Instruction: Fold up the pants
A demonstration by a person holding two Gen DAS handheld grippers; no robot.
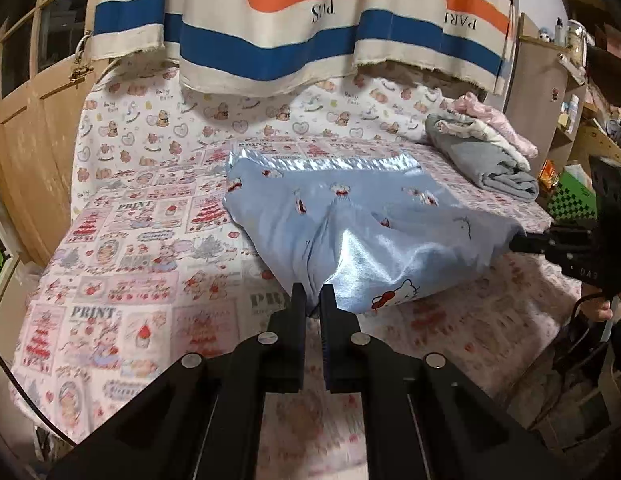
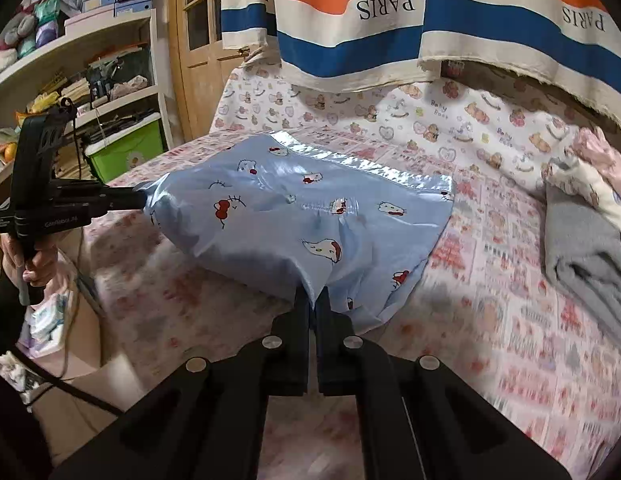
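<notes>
Light blue satin pants (image 1: 350, 216) (image 2: 290, 208) with a cat print lie on the patterned bed sheet (image 1: 130, 260) (image 2: 510, 320), their near edge raised off it. My left gripper (image 1: 313, 300) is shut on one near corner of the pants; in the right wrist view it (image 2: 140, 200) enters from the left, held by a hand. My right gripper (image 2: 312, 300) is shut on the other near corner, and it (image 1: 518, 242) shows at the right edge of the left wrist view. The far shiny hem of the pants rests flat on the bed.
A pile of folded grey and pink clothes (image 1: 490, 160) (image 2: 582, 248) sits at the bed's far right. A striped cloth (image 1: 290, 20) (image 2: 390, 20) hangs over the back. A wooden door (image 1: 30, 120) stands left; shelves (image 2: 70, 80) and a green bin (image 2: 126, 148) flank the bed.
</notes>
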